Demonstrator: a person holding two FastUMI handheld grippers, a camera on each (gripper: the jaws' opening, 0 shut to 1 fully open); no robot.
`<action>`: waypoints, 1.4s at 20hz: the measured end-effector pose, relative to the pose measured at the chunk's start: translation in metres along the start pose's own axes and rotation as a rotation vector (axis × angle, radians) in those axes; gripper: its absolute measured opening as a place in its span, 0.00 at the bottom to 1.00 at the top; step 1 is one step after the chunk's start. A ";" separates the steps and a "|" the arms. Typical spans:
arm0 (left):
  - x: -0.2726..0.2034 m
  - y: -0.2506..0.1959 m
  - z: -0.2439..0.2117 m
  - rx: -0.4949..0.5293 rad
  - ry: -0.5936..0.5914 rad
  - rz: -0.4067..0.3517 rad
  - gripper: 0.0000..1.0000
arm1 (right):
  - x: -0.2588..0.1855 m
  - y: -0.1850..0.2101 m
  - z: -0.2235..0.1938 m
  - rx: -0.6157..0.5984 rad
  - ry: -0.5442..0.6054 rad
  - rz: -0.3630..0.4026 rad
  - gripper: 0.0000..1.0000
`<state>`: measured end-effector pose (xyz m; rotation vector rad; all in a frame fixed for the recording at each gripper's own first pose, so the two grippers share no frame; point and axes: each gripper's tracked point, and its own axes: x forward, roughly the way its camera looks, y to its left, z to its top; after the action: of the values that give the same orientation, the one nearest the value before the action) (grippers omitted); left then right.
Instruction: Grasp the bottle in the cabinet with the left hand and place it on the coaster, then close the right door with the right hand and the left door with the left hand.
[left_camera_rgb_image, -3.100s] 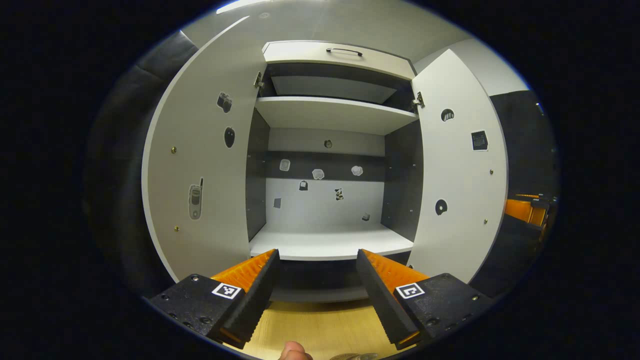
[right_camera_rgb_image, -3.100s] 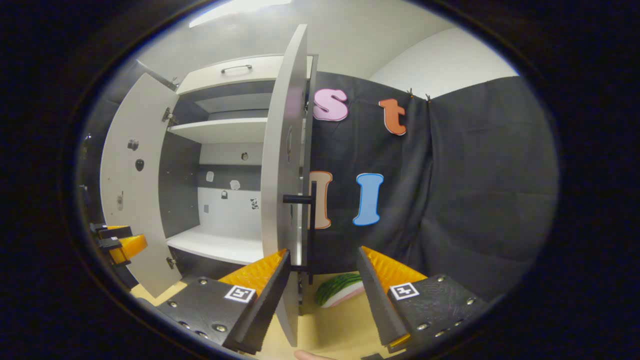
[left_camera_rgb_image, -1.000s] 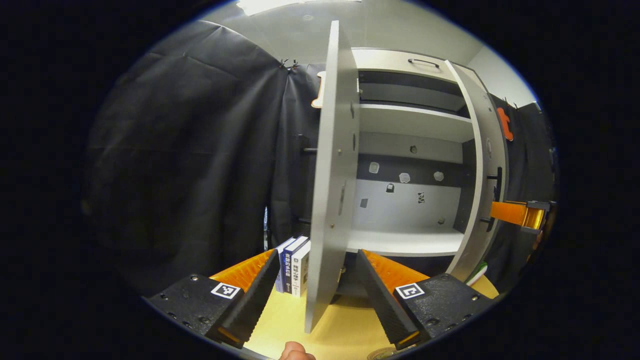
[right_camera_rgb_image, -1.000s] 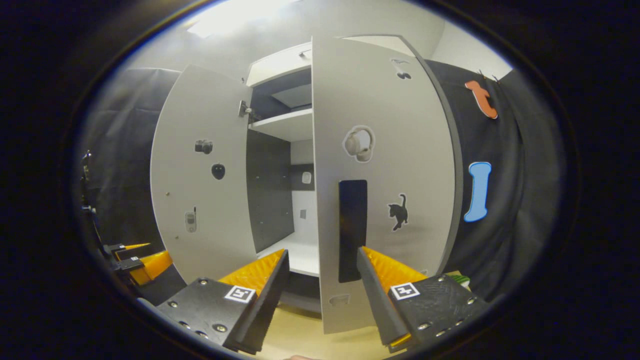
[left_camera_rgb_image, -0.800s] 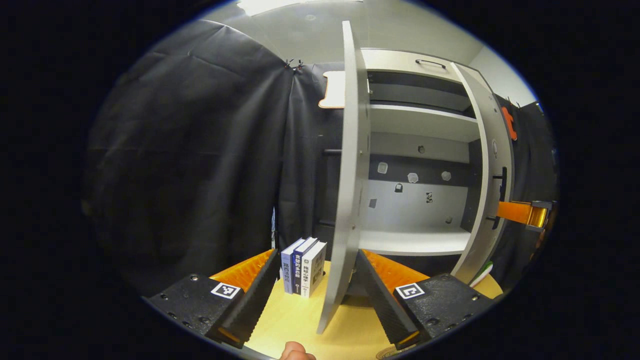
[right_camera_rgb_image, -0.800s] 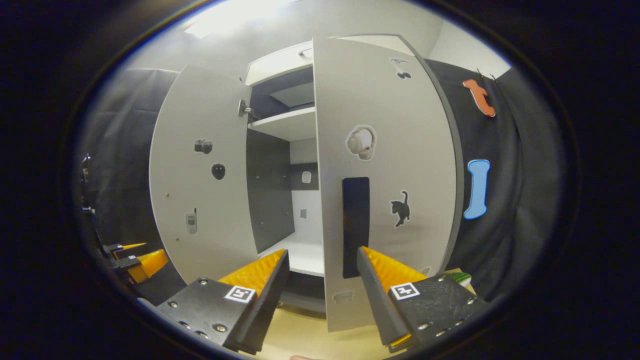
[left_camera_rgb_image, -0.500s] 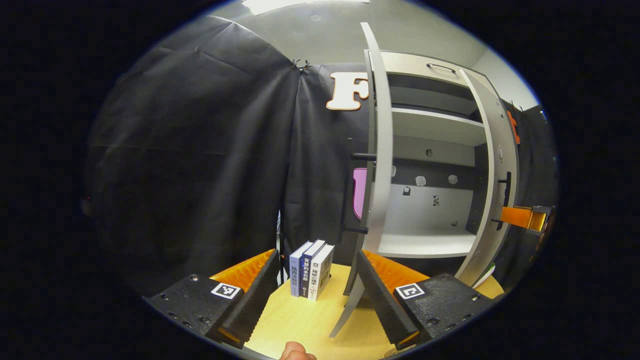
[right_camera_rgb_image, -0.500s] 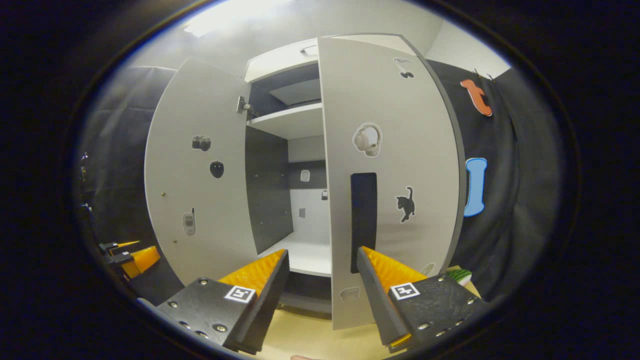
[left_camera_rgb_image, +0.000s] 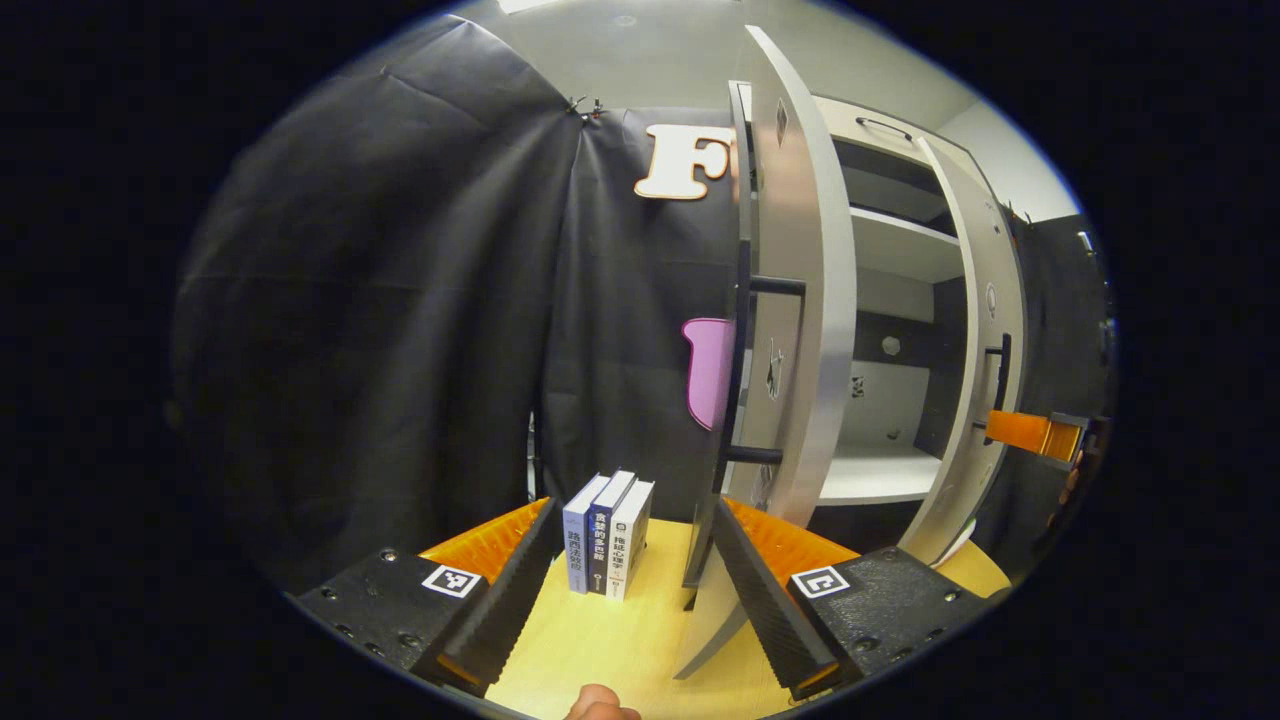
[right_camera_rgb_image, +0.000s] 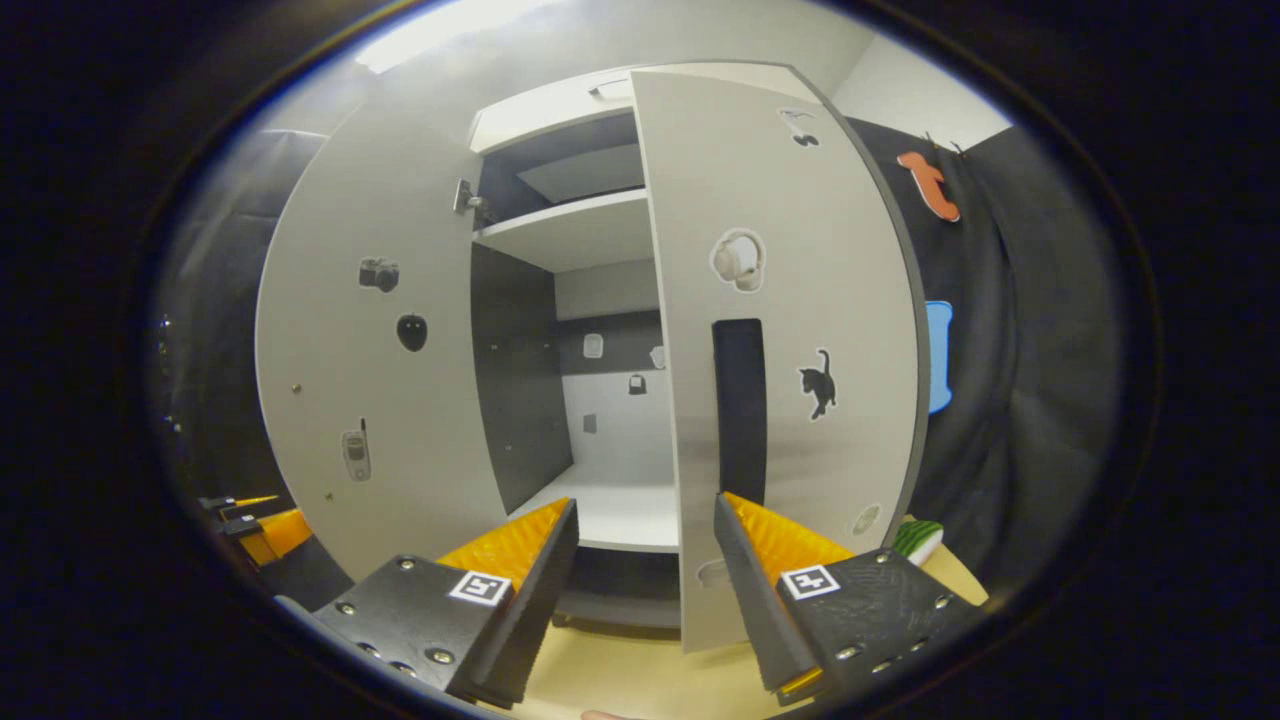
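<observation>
Since half a second ago our left claw (left_camera_rgb_image: 632, 575) has swung further round the left door (left_camera_rgb_image: 800, 300), whose handle side now faces us; its jaws stand apart, empty, the flat grey panel's edge just beyond. Our right claw (right_camera_rgb_image: 640, 575), also apart, hovers before the right door (right_camera_rgb_image: 790, 330), half shut. Three books (left_camera_rgb_image: 607, 533) stand on the wooden bench (left_camera_rgb_image: 620, 640).

Cabinet (right_camera_rgb_image: 590, 240): right door (right_camera_rgb_image: 790, 330) part-closed, black handle facing out; left door (right_camera_rgb_image: 370, 350) open wide, stickers on inner face.
</observation>
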<state>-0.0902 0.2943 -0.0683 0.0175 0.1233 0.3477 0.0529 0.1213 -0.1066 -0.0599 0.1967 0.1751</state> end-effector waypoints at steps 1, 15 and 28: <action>0.003 -0.003 -0.002 -0.006 0.009 -0.021 0.94 | 0.000 0.000 -0.001 0.000 -0.001 -0.013 0.83; 0.013 -0.052 -0.014 0.023 0.050 -0.249 0.90 | -0.013 -0.014 -0.003 0.012 0.015 -0.073 0.83; 0.015 -0.122 -0.009 0.017 0.036 -0.374 0.95 | -0.042 -0.062 0.002 -0.050 0.025 -0.158 0.83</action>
<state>-0.0357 0.1848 -0.0833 0.0050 0.1620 -0.0262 0.0236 0.0532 -0.0937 -0.1271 0.2118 0.0218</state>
